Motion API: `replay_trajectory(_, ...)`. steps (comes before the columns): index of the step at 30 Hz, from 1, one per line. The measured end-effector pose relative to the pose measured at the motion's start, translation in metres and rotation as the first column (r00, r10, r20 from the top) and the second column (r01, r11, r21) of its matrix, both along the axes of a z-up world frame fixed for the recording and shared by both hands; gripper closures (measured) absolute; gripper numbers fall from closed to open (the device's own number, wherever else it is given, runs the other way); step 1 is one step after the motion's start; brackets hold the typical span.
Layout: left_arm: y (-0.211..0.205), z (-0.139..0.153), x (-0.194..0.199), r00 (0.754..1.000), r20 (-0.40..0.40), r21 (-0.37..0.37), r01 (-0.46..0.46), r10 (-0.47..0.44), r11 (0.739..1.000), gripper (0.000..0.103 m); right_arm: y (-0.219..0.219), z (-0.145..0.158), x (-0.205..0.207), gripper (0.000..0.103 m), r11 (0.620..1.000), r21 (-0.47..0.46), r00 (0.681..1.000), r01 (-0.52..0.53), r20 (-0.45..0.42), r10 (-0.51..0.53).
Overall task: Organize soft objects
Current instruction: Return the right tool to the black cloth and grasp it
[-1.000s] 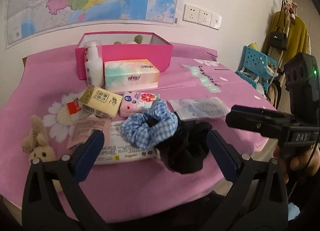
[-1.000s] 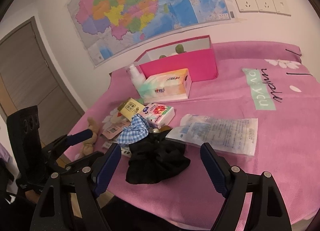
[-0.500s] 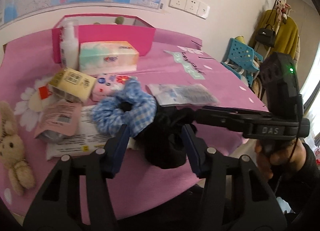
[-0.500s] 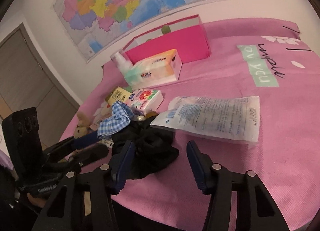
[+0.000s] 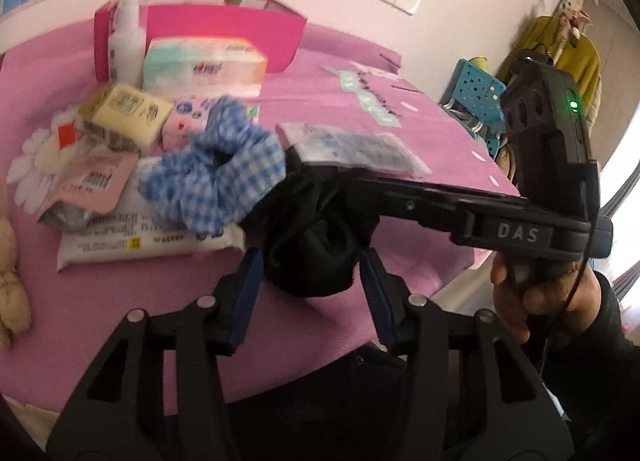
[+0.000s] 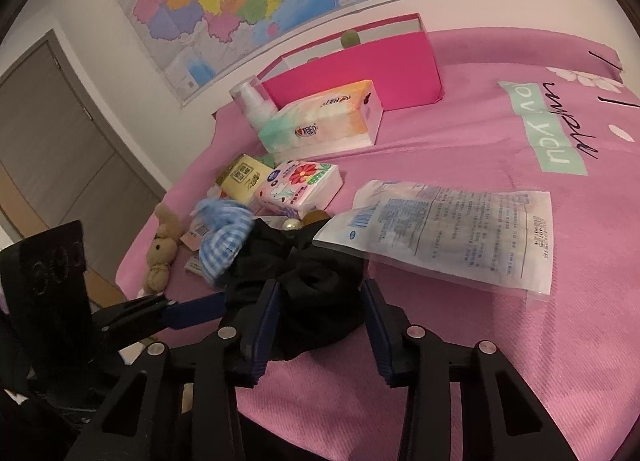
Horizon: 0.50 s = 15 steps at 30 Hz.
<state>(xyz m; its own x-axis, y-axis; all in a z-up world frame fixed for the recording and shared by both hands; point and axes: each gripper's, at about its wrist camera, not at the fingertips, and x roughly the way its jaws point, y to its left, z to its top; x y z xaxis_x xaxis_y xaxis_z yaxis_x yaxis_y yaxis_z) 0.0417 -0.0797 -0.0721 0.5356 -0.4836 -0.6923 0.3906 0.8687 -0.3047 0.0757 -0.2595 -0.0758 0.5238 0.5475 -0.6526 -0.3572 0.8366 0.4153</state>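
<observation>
A black scrunchie (image 5: 316,257) lies near the front edge of the pink-covered table (image 5: 120,301). My left gripper (image 5: 312,285) is closed on it from the front. My right gripper (image 6: 316,325) is closed on the same black scrunchie (image 6: 320,301) from the right side, and its fingers (image 5: 400,197) cross the left wrist view. A blue checked scrunchie (image 5: 224,177) sits against the black one, tilted up; it also shows in the right wrist view (image 6: 224,237). A pink box (image 5: 224,33) stands at the back.
Tissue packs (image 5: 204,65), a white bottle (image 5: 126,41), a yellow packet (image 5: 124,117), a flowered pack (image 6: 300,185), a wet-wipes pack (image 5: 132,237), a clear flat pouch (image 6: 448,229) and a small plush bunny (image 6: 162,249) lie on the table. A blue chair (image 5: 476,101) stands at the right.
Both grippers moved in on the black scrunchie and closed on it. The blue checked scrunchie has been pushed up and to the left.
</observation>
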Motion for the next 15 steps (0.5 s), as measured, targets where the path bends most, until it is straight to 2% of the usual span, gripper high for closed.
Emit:
replay_trajectory(2,0.0,-0.005,0.006,1.0,-0.009,-0.002,-0.017,0.017,1.0,0.051,0.002,-0.002,0.001,0.063,1.0,-0.005,1.0,-0.008,-0.003,0.008)
replay_trajectory(6,-0.005,-0.005,0.013,1.0,-0.006,-0.021,-0.01,0.009,1.0,0.051,0.004,-0.006,0.003,0.072,1.0,-0.013,1.0,-0.013,-0.01,0.013)
replay_trajectory(9,-0.01,-0.007,0.017,1.0,-0.017,-0.023,0.008,-0.008,1.0,0.077,0.005,-0.01,0.005,0.083,1.0,-0.017,1.0,-0.019,-0.017,0.019)
replay_trajectory(10,-0.01,-0.008,0.017,1.0,-0.018,-0.029,0.01,-0.01,1.0,0.078,0.006,-0.01,0.004,0.088,1.0,-0.017,1.0,-0.021,-0.018,0.02)
replay_trajectory(12,-0.01,-0.007,0.017,1.0,-0.018,-0.039,0.02,-0.02,0.999,0.084,0.007,-0.01,0.004,0.091,0.999,-0.018,1.0,-0.026,-0.014,0.026)
replay_trajectory(15,-0.009,-0.003,0.014,1.0,-0.008,-0.045,0.018,-0.019,0.999,0.085,0.008,-0.009,0.003,0.093,0.999,-0.02,0.999,-0.034,-0.012,0.034)
